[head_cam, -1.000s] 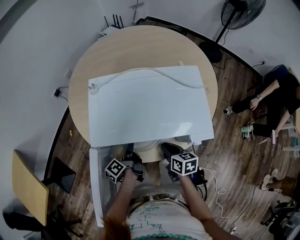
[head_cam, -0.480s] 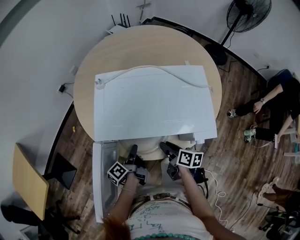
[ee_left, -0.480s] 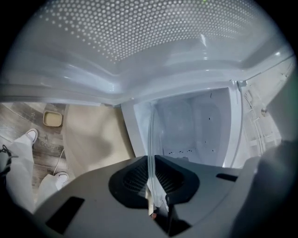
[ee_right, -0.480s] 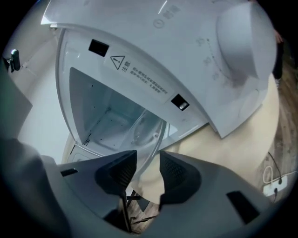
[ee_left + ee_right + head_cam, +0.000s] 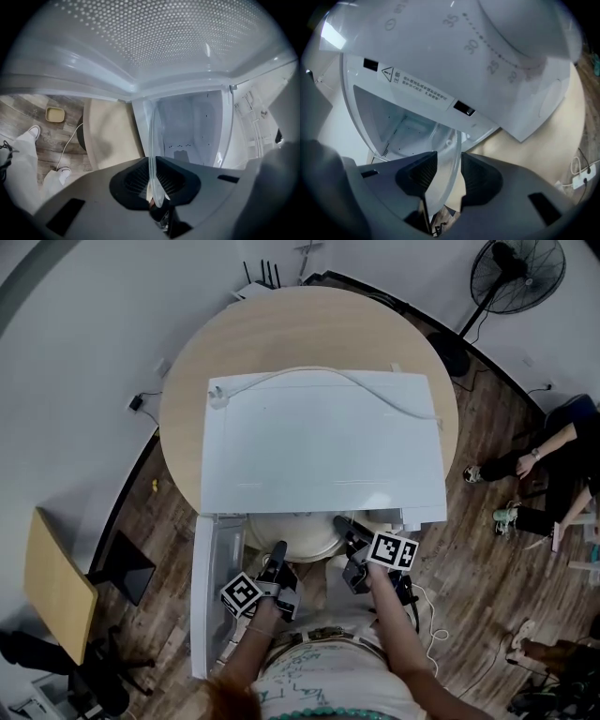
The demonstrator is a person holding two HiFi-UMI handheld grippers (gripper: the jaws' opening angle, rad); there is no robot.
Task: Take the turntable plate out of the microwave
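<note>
Turntable plate (image 5: 291, 538): clear glass, partly out of the microwave (image 5: 319, 442) mouth, at 6 o'clock of the white cabinet on the round desk (image 5: 309, 324). The door (image 5: 208, 596) hangs open at 7 o'clock.

Left hand-held gripper (image 5: 278, 557): narrow, clamped on the plate's rim at 7 o'clock.

Right hand-held gripper (image 5: 345, 526): jaws have just been opening and stand wide, with the rim at 3 o'clock loose between them.

Handling: the left grip alone probably carries the weight. Keep the plate level, and seat the right pads deeper on the rim before drawing it clear.
</note>
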